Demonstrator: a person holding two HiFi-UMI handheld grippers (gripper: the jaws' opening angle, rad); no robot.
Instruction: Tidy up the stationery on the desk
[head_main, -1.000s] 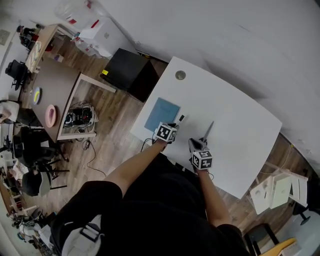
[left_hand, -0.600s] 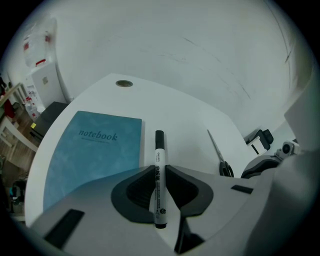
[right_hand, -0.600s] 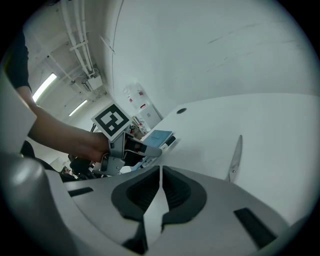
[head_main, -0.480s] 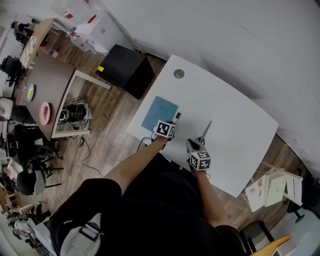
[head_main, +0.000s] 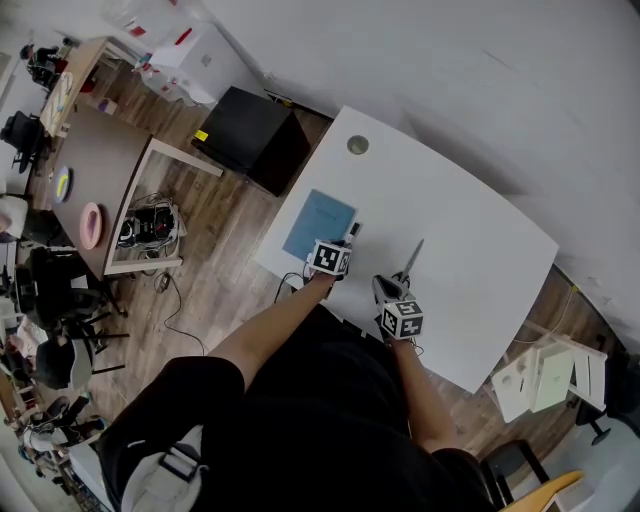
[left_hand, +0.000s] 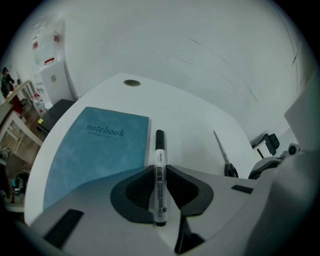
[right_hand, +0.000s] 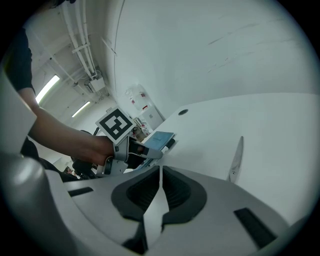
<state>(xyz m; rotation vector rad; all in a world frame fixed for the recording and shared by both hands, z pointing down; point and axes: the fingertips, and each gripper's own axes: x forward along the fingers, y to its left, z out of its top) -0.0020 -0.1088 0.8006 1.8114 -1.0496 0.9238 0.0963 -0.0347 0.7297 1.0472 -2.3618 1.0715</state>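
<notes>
A white marker with a black cap (left_hand: 159, 170) is clamped between the jaws of my left gripper (left_hand: 159, 186), cap pointing away. It hangs just right of a blue notebook (left_hand: 97, 150) that lies on the white desk (head_main: 470, 250). In the head view the left gripper (head_main: 338, 252) sits at the notebook's (head_main: 318, 224) right edge. Scissors (head_main: 408, 268) lie on the desk straight ahead of my right gripper (head_main: 390, 292). The right gripper (right_hand: 160, 184) has its jaws pressed together with nothing between them; the scissors (right_hand: 236, 159) show to its right.
A round grommet (head_main: 358, 145) sits in the desk's far left corner. A black cabinet (head_main: 250, 140) stands left of the desk on the wooden floor. White boxes (head_main: 545, 380) lie on the floor at the desk's right.
None beyond a slight shift of the head view; both grippers, the marker and the scissors hold the same places.
</notes>
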